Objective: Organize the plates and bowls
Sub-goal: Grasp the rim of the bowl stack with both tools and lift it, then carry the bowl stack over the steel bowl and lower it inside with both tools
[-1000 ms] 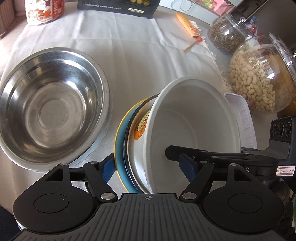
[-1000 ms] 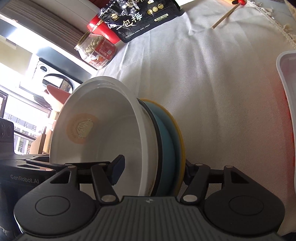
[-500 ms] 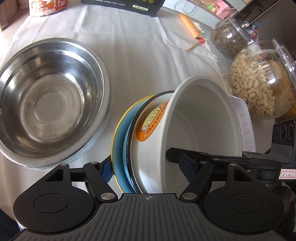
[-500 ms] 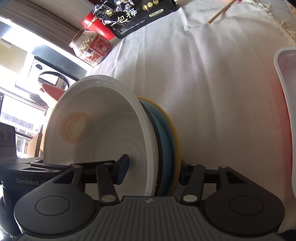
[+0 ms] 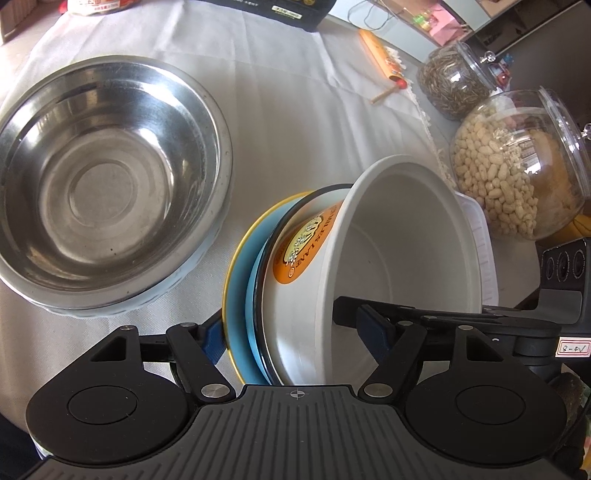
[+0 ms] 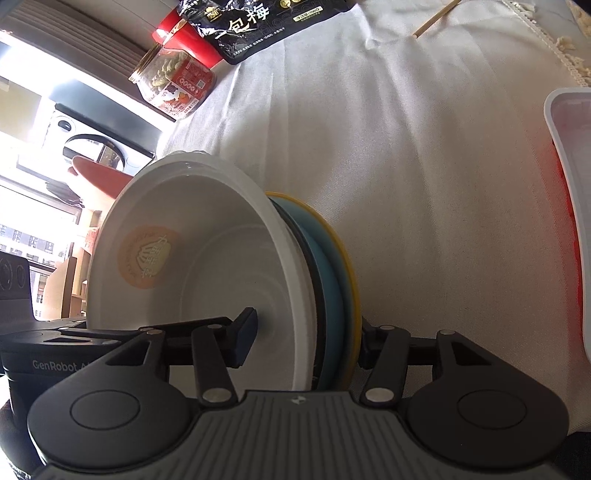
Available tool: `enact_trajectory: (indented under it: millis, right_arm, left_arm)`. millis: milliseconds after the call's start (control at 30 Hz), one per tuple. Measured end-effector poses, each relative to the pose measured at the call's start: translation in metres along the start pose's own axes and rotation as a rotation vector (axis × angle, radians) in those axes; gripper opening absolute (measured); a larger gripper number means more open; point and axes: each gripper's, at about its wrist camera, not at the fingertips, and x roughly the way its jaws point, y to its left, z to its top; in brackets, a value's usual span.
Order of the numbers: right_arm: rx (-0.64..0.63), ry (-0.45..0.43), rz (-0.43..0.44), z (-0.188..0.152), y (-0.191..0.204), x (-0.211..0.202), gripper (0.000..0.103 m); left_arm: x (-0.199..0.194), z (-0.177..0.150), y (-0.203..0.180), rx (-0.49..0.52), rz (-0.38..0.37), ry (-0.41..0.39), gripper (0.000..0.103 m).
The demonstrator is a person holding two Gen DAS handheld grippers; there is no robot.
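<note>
White bowl (image 5: 406, 258) with orange logo; blue plate (image 5: 240, 280), yellow-rimmed.

peanut jar (image 5: 517, 173), seed jar (image 5: 456, 86), black snack bag (image 6: 258, 26) on white tablecloth (image 5: 295, 110).

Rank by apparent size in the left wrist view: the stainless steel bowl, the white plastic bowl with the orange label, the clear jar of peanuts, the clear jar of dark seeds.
1. Stainless steel bowl.
2. White plastic bowl with the orange label; it is nearer the camera, so its true rank is unsure.
3. Clear jar of peanuts.
4. Clear jar of dark seeds, also farthest away.
</note>
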Motion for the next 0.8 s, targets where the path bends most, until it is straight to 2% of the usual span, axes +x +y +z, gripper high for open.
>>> enact_trajectory:
  millis: [200,333,433,500,633,733,800]
  right_arm:
    - [0.001,-0.007,-0.024,0.003,0.007,-0.006,0.054]
    - [-0.011,-0.03,-0.052,0.012,0.016,-0.021,0.055]
    - [-0.055,-0.058,-0.057,0.023,0.035,-0.036,0.056]
    - [-0.115,-0.087,-0.062,0.033,0.056,-0.044,0.057]
    - [-0.224,-0.113,-0.031,0.059,0.102,-0.04,0.057]
    - [-0.266,-0.079,0.004,0.073,0.126,-0.015,0.057]
    - [-0.282,-0.023,0.024,0.081,0.139,0.015,0.057]
  left_arm:
    - [-0.006,0.002,-0.002,-0.002,-0.032,-0.019,0.076]
    - [-0.019,0.011,-0.003,-0.015,-0.087,-0.044,0.076]
    - [-0.044,0.02,0.0,-0.011,-0.123,-0.105,0.076]
    - [-0.065,0.026,0.005,-0.016,-0.13,-0.173,0.076]
    - [-0.098,0.032,0.034,-0.067,-0.104,-0.289,0.076]
    - [-0.105,0.032,0.064,-0.144,-0.062,-0.312,0.076]
    - [-0.105,0.03,0.085,-0.202,-0.02,-0.304,0.076]
